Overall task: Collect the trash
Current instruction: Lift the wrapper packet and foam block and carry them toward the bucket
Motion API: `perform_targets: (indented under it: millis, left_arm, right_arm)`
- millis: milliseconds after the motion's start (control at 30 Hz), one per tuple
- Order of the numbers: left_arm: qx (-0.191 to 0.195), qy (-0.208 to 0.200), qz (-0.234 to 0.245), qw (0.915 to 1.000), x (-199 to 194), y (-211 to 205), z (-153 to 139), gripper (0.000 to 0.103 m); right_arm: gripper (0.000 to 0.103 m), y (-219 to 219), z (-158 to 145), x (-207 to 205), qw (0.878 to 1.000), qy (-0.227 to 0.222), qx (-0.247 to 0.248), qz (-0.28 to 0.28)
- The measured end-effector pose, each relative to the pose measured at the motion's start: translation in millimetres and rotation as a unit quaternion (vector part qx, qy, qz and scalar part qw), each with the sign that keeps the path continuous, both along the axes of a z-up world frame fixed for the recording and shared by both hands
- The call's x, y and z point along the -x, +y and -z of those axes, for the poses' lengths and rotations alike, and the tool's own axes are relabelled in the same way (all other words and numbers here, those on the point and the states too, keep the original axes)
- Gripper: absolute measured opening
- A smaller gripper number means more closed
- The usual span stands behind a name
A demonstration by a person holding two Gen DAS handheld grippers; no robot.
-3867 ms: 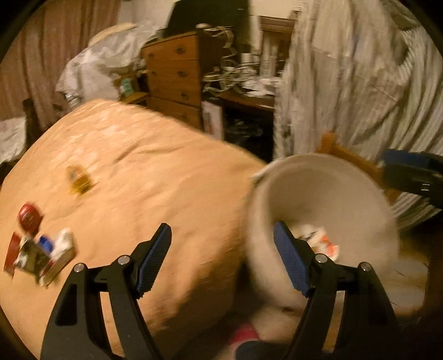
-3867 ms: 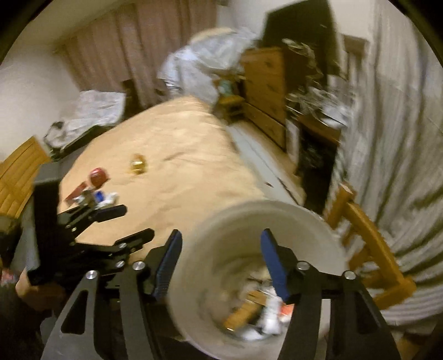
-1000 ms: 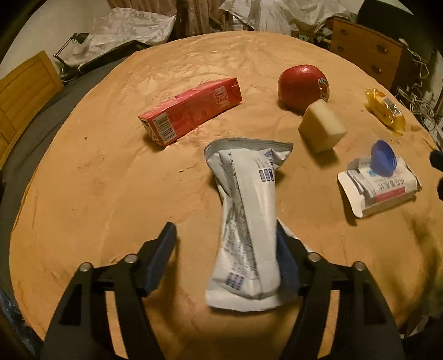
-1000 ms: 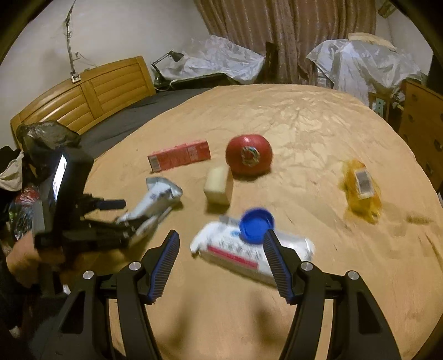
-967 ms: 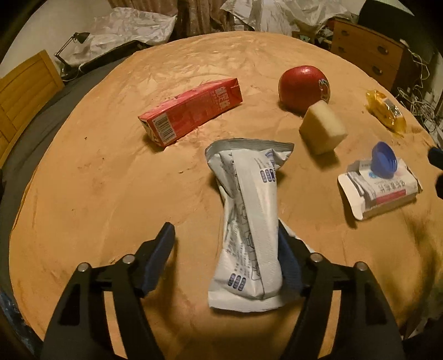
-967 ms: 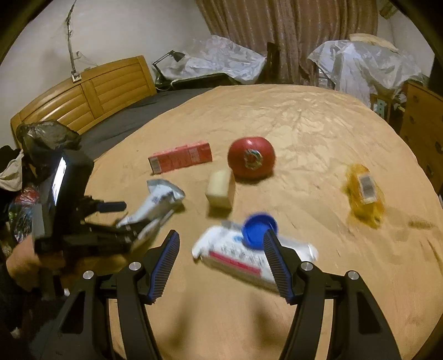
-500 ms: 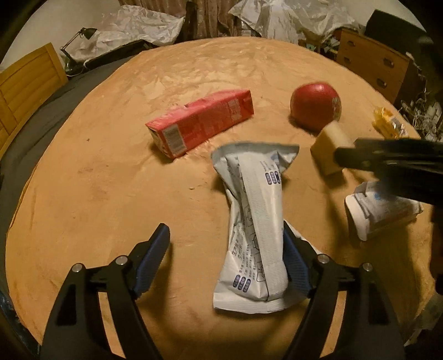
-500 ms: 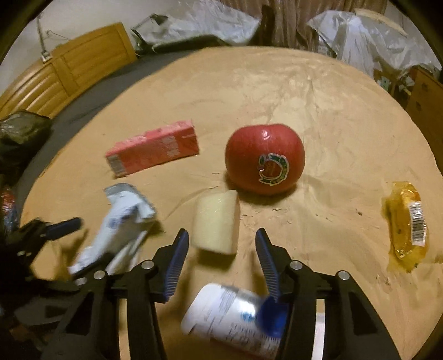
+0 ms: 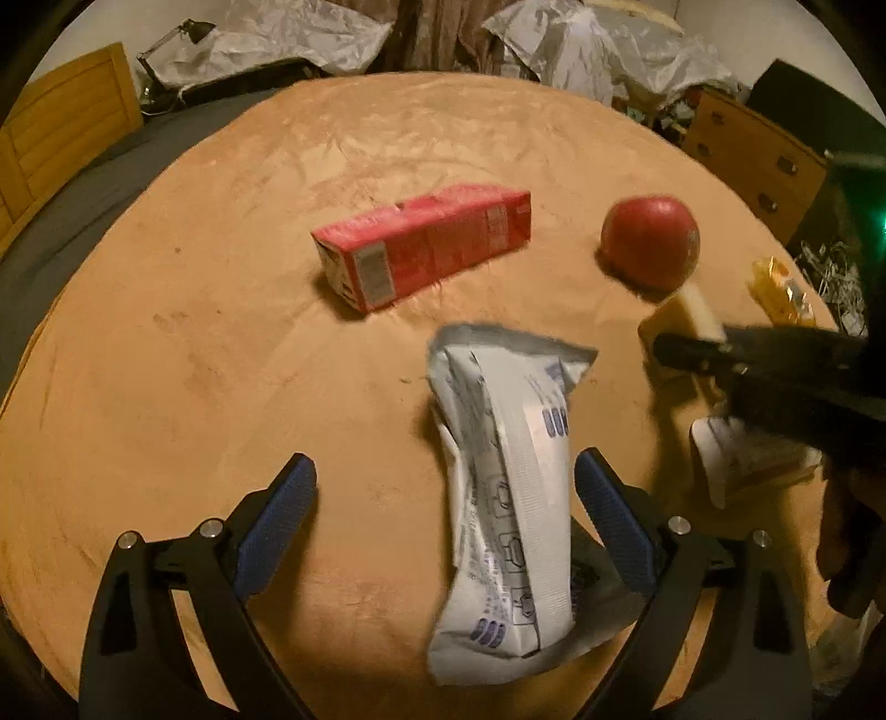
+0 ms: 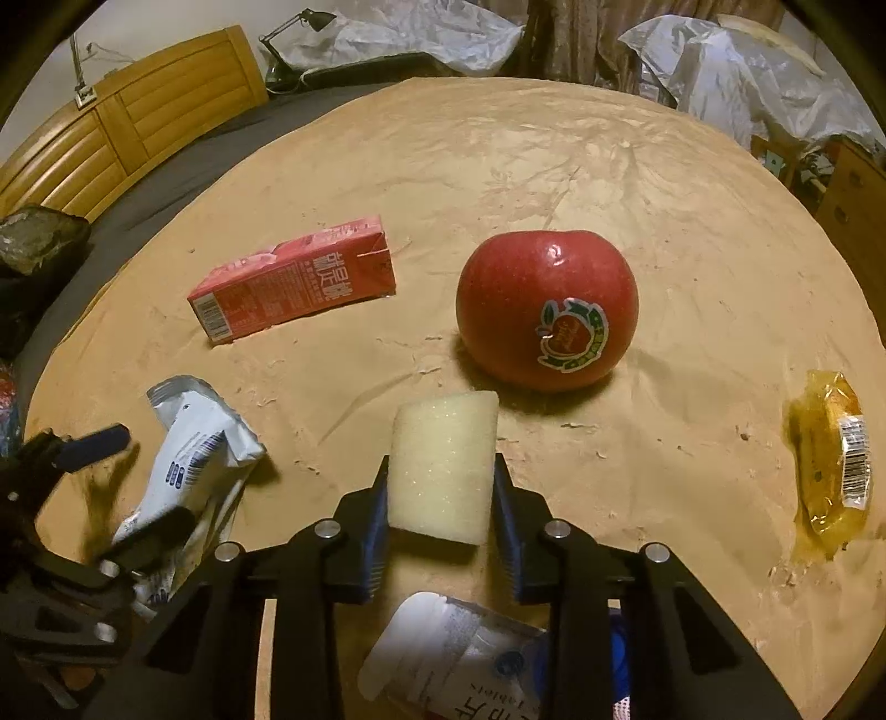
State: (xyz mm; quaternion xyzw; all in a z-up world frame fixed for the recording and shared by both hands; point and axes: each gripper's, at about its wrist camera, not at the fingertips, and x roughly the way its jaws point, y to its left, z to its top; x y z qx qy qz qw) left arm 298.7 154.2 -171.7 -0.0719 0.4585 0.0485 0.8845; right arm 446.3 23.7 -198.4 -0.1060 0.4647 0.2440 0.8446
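My left gripper is open with a crumpled white wrapper lying between its fingers, close to the right one. A red drink carton and a red apple lie beyond it. My right gripper has its pads against both sides of a pale yellow sponge block on the round tan table. The right gripper also shows in the left wrist view, over the sponge. The wrapper, carton and apple show in the right wrist view.
A yellow snack wrapper lies at the table's right edge. A white wet-wipe pack with a blue cap lies under my right gripper. A wooden bench, a desk lamp, drawers and plastic-covered furniture surround the table.
My right gripper moved forward past the wipe pack and closed its fingers onto the sponge. My left gripper stayed open around the white wrapper, shifting slightly.
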Motion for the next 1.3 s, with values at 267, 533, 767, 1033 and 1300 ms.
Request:
perform_targets:
  millis: [267, 533, 767, 1033, 1300]
  left_arm:
    - [-0.016, -0.003, -0.017, 0.9997, -3, -3, 8, 0.044]
    - [-0.022, -0.037, -0.018, 0.9989, 15, -8, -9, 0.03]
    - [-0.046, -0.107, -0.014, 0.9931, 55, -38, -48, 0.03]
    - [-0.06, -0.174, 0.005, 0.9829, 95, -86, -91, 0.03]
    - [-0.06, -0.211, 0.013, 0.9757, 120, -120, -114, 0.03]
  right_arm:
    - [0.033, -2, -7, 11, 1.0, -0.023, -0.004, -0.001]
    - [0.032, -15, -37, 49, 0.997, -0.068, -0.038, -0.002]
    - [0.032, -44, -72, 115, 0.989, -0.13, -0.064, 0.01]
    - [0.032, -88, -108, 194, 0.974, -0.201, -0.086, 0.049]
    - [0.032, -132, -128, 265, 0.959, -0.244, -0.101, 0.097]
